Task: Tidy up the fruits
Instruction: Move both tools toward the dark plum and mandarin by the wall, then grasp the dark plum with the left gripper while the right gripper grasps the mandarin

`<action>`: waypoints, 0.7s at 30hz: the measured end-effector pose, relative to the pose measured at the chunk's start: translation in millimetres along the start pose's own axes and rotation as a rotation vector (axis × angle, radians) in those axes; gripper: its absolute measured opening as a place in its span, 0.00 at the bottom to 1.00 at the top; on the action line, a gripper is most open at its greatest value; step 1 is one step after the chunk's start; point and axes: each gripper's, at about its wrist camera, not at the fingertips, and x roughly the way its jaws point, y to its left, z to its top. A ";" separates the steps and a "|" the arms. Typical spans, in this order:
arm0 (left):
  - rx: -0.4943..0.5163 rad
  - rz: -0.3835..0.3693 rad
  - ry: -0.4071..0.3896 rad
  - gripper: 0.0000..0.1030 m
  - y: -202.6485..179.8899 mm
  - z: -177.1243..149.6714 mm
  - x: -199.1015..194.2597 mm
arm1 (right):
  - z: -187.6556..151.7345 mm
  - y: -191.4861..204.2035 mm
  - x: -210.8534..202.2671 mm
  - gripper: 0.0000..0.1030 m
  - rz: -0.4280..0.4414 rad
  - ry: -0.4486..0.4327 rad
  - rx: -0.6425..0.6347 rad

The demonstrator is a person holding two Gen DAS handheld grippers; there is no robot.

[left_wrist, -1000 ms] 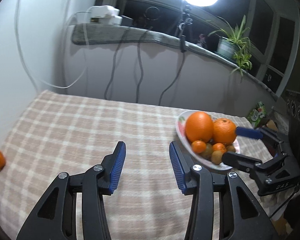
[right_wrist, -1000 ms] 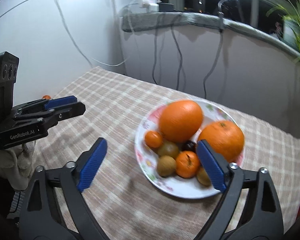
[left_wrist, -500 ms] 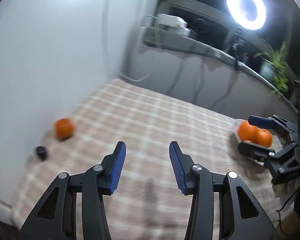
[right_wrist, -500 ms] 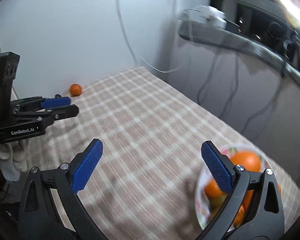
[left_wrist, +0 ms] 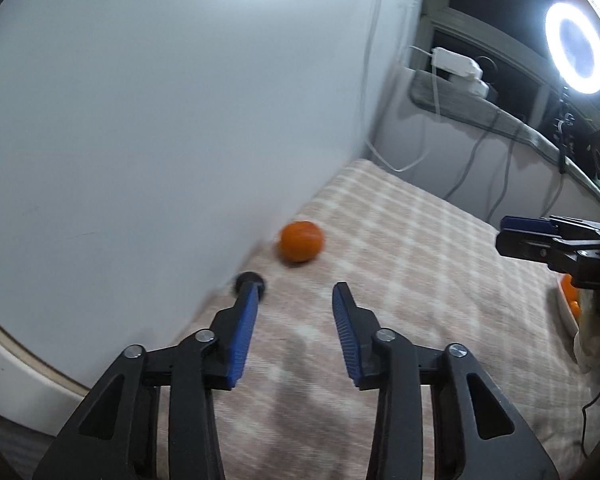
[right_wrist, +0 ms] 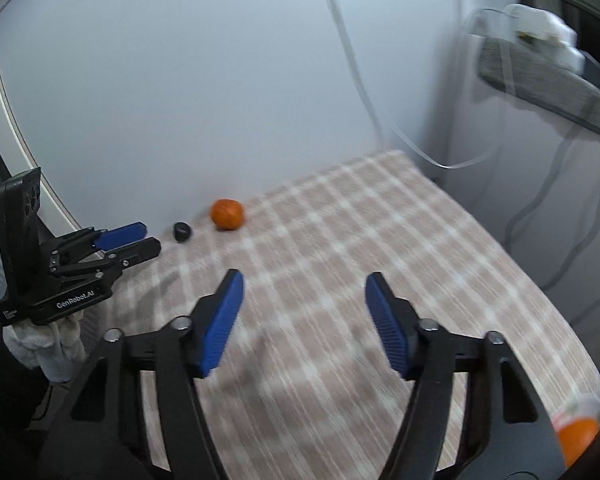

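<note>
Hidden: the plate [right_wrist: 580, 408] is cut by the picture edge in both views; only a piece of rim and some orange fruit show, blurred.
Unclear: a small dark round thing [right_wrist: 182, 231] lies by the wall; its kind cannot be told. In the left wrist view the left finger [left_wrist: 244, 320] covers part of it.
Mandarin: the mandarin [left_wrist: 301, 241] lies on the checked cloth [left_wrist: 400, 264] near the wall [left_wrist: 160, 100], just beside the dark thing, not touching it.
Left gripper: the left gripper [left_wrist: 296, 300] has its jaws apart and closing, nothing between them; the mandarin is ahead of the tips.
Right gripper: the right gripper [right_wrist: 304, 284] is closing too, wider, with only cloth between the pads.
Around: cables [left_wrist: 472, 168] hang from a shelf [left_wrist: 480, 108]; a ring light [left_wrist: 576, 48] shines above it.
In the way: nothing stands between the grippers and the mandarin.
Person: a white glove [right_wrist: 48, 344] holds the left gripper.
</note>
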 end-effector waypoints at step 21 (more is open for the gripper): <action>0.023 0.079 0.062 0.27 5.9 -0.8 31.6 | 53.1 40.2 119.5 0.48 0.169 0.087 -0.041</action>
